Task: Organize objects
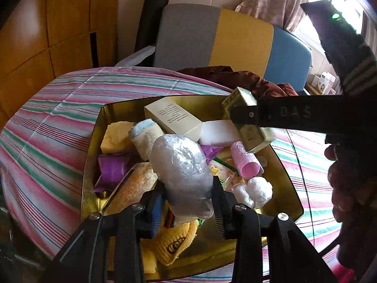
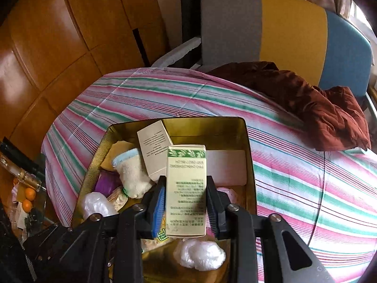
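A gold tin box (image 1: pixel 286 184) (image 2: pixel 249 146) sits on the striped cloth, full of small items. My left gripper (image 1: pixel 188 202) is shut on a clear plastic bag bundle (image 1: pixel 181 165) and holds it over the tin. My right gripper (image 2: pixel 186 202) is shut on a pale carton with green leaf print (image 2: pixel 186 188), held over the tin's middle; the carton also shows in the left wrist view (image 1: pixel 247 120) at the tin's far right. Inside lie a beige carton (image 1: pixel 173 118), a pink roller (image 1: pixel 243 159), a white block (image 1: pixel 219 133), a rolled towel (image 2: pixel 133 174) and a small plastic wad (image 2: pixel 200 253).
The striped cloth (image 2: pixel 294 169) covers a round table. A dark red garment (image 2: pixel 306 101) lies at the far right edge. A grey, yellow and blue chair (image 2: pixel 282 28) stands behind. Oranges (image 2: pixel 28 199) and a bottle lie low at the left. Wood panels are on the left.
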